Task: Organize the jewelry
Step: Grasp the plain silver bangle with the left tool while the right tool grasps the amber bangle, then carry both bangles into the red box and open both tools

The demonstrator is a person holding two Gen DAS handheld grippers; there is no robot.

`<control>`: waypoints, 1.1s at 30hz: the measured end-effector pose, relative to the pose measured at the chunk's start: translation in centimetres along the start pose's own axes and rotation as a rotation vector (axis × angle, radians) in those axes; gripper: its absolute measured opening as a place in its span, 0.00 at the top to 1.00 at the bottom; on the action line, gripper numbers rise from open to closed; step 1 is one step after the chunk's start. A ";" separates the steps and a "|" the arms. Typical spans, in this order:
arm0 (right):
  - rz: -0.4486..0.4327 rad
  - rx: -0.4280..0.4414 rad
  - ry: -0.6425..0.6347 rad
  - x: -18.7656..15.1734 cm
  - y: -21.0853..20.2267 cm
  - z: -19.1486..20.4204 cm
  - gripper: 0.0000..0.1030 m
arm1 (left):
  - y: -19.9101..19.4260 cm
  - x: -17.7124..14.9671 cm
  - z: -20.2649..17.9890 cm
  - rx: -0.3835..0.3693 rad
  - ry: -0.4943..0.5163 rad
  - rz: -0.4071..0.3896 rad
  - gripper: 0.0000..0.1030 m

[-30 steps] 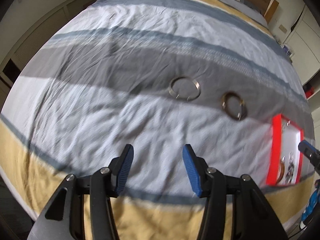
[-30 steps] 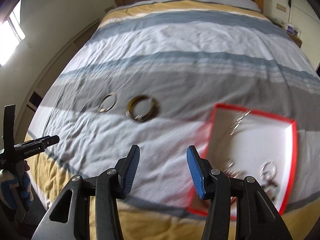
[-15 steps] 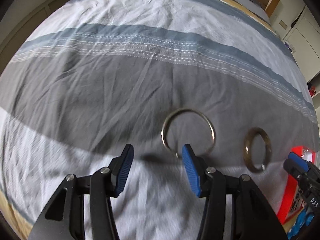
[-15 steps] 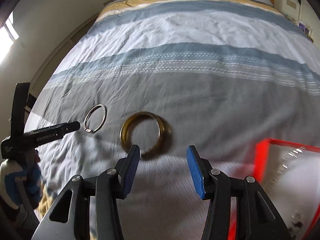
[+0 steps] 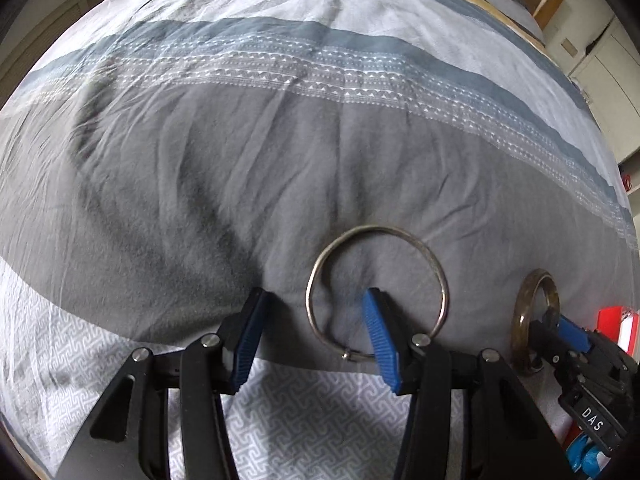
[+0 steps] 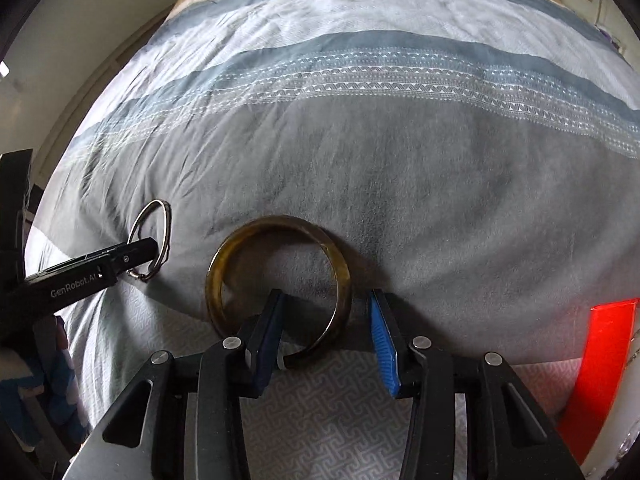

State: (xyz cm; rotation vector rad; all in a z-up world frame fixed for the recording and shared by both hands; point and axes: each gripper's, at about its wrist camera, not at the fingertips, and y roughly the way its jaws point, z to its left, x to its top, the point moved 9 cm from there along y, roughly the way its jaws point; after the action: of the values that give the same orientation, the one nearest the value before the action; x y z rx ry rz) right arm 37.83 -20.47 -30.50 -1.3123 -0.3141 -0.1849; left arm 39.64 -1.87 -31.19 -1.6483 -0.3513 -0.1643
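The left gripper (image 5: pixel 310 320) points steeply down at the bed (image 5: pixel 200 184), its blue-padded fingers (image 5: pixel 378 336) parted and released. They straddle the near left arc of a thin silver bangle (image 5: pixel 432 264) that lies flat on the grey band of the striped duvet: one finger sits inside the ring, the other outside, and neither pad presses the metal.

The right gripper (image 6: pixel 326 320) is likewise lowered over a wider, dark olive-brown bangle (image 6: pixel 340 264), just beside the silver one. Its fingers have just been closing, with the bangle's near right arc between them; a gap shows on either side of the band, so nothing is grasped.

A red-rimmed tray (image 6: pixel 600 360) lies near the bangles on the right.

Readable writing: "GenRobot.AI" on the left gripper's body in the right wrist view, and a "DAS" label on the right gripper in the left wrist view.
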 end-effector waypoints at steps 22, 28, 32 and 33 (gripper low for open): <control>-0.084 0.041 -0.014 -3.5 -3.5 1.1 0.91 | -5.4 -5.0 -1.3 -0.023 0.058 -0.123 0.96; -0.102 0.041 0.019 -4.5 -5.1 0.6 0.91 | -7.5 -5.5 -1.8 -0.007 0.110 -0.155 0.97; -0.113 0.037 0.029 -5.0 -5.9 0.4 0.91 | -9.2 -6.1 -1.6 -0.009 0.124 -0.172 0.97; -0.116 0.036 0.029 -5.0 -6.1 0.5 0.91 | -9.6 -6.3 -1.4 -0.013 0.121 -0.175 0.97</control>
State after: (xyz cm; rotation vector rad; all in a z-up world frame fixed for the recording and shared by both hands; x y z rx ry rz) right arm 31.13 -21.68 -26.45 -1.2561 -0.3673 -0.2944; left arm 30.76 -3.35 -23.93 -1.6120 -0.4019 -0.3970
